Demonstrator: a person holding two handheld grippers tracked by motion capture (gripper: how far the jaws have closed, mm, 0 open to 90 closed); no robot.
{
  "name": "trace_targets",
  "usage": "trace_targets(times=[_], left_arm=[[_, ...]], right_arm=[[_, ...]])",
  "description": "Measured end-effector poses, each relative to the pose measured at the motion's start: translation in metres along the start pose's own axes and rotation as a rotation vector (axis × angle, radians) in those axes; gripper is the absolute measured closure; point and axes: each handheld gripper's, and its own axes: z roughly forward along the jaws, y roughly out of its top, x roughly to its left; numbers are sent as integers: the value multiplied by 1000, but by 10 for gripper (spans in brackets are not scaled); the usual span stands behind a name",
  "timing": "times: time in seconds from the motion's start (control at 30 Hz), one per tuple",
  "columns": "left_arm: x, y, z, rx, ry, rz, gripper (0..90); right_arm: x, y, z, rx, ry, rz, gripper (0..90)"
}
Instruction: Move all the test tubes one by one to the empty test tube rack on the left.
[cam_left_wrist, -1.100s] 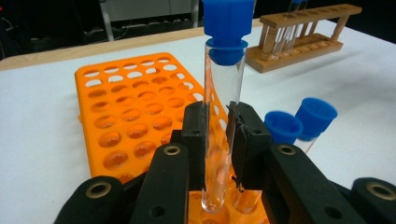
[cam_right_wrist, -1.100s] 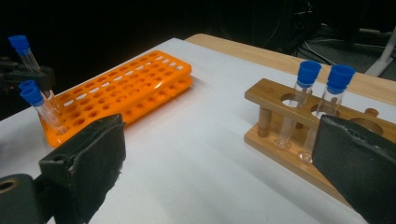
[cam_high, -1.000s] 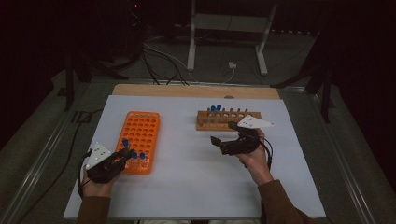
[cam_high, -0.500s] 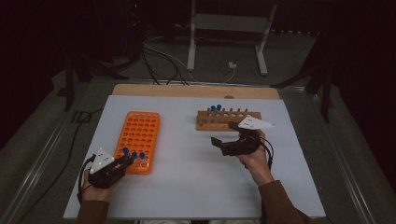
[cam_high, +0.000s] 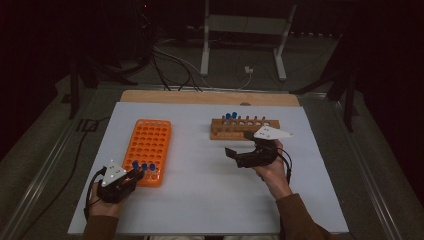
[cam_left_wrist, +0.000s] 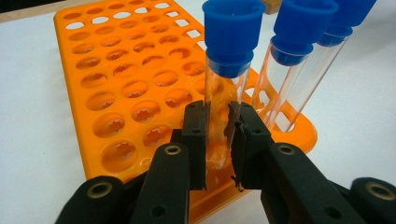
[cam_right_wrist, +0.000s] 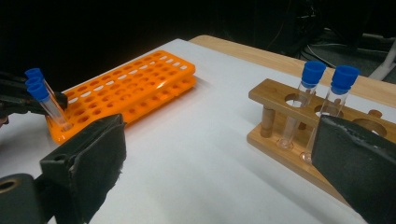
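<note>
Three blue-capped tubes stand at the near end of the orange rack (cam_high: 149, 148), and the left gripper (cam_high: 134, 176) has one of them: in the left gripper view its two black jaws are clamped tight on the clear glass of the gripped tube (cam_left_wrist: 225, 84), low on its body, just above the rack's holes. That tube stands upright in a hole of the near row, its blue cap high above the pads. The other two capped tubes (cam_left_wrist: 299, 60) lean just beside it, to the right in that view. Over on the other side, the right gripper (cam_high: 238, 152) hovers above the white table (cam_high: 200, 200), jaws spread wide with nothing between them. It sits just in front of the wooden rack (cam_high: 244, 128), where two more blue-capped tubes (cam_right_wrist: 312, 100) stand upright side by side at one end. The two racks are well apart, with bare white table between them.
</note>
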Motion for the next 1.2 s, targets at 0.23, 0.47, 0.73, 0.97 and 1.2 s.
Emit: trace_targets(times=[0.23,0.47,0.73,0.97,1.2], left_arm=[[2,-1,-2,-7,-18,-26,762],[4,-1,-8,-29,-18,-40,655],[8,1,-20,-84,-34,-70,514],[8,5,-26,-108,-15,-89,233],[7,9,-28,-126,0,-94,13]], right_arm=[[-1,0,0,1,-5,3,32],[-3,0,1,3,-10,6,33],[-8,2,2,10,-30,5,33],[-15,5,5,26,-66,2,33],[-25,14,12,44,-115,-8,36]])
